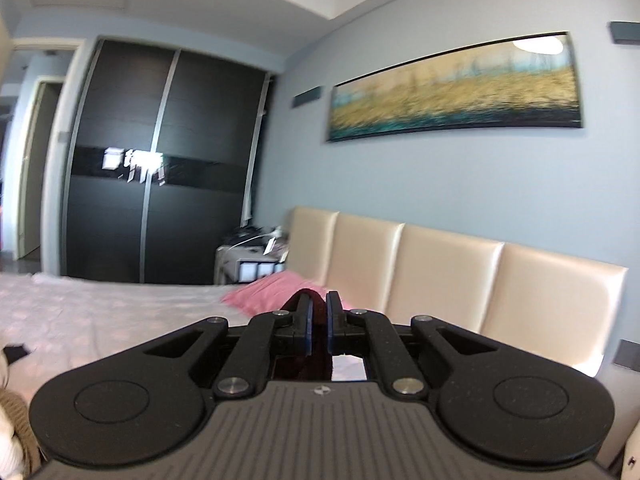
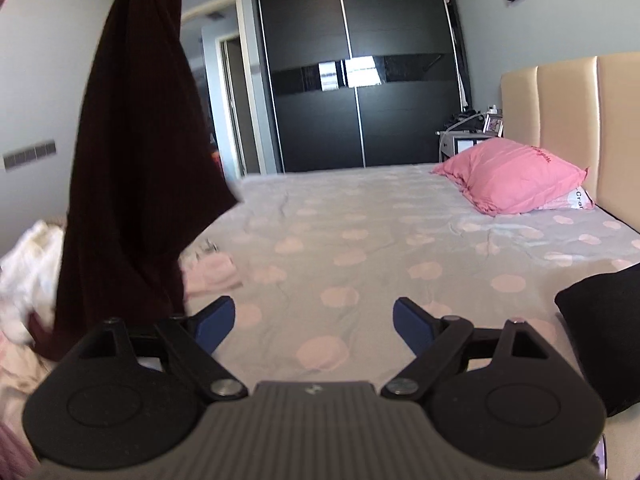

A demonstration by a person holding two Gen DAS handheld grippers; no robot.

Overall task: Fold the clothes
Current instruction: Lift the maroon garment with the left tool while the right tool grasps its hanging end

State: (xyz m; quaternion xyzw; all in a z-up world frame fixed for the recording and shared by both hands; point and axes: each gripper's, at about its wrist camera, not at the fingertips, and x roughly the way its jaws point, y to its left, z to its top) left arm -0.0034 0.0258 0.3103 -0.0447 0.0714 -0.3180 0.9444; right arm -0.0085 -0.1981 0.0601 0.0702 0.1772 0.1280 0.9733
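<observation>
One corner of the dark garment (image 2: 136,152) is all my left gripper (image 1: 319,322) has pinched; it could slip. My right gripper (image 2: 314,324) gapes empty; the hem at nine o'clock may snag the clothes pile (image 2: 28,268).

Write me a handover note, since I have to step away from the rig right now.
Left tongs: shut on the dark red garment, which hangs lifted above the bed.
Right tongs: open, holding nothing, over the bedsheet.
White clothes lie heaped at the bed's left edge; a black item sits at the right.
Done: garment picked up. Nothing visibly folded.
Left: spread it, fold it, then the heap.
</observation>
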